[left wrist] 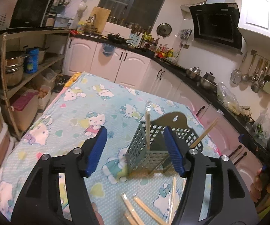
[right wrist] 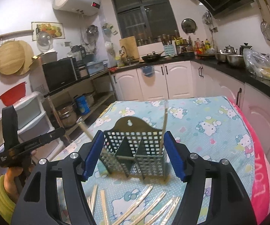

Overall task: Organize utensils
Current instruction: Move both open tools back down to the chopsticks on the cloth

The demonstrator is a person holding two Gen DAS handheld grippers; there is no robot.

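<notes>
A grey-green perforated utensil holder (left wrist: pixel 140 150) (right wrist: pixel 135 148) stands on the cartoon-cat tablecloth (left wrist: pixel 69 112) (right wrist: pixel 209 116). One wrapped chopstick (left wrist: pixel 147 127) (right wrist: pixel 165 127) stands upright in it. A second chopstick (left wrist: pixel 204 135) (right wrist: pixel 86 130) leans out of its other side. Several wrapped chopsticks (left wrist: pixel 135 208) (right wrist: pixel 140 204) lie loose on the cloth in front of the holder. My left gripper (left wrist: pixel 135 133) is open just short of the holder, with nothing between its pads. My right gripper (right wrist: pixel 134 134) is open too; its blue pads frame the holder from the near side without pressing on it.
A pink blanket (right wrist: pixel 258 168) hangs over the table's right edge. White cabinets under a black counter (right wrist: pixel 238 73) with pots run behind and to the right. A wooden shelf (left wrist: pixel 41 65) with pots and plastic drawers (right wrist: pixel 31 112) stand on the left.
</notes>
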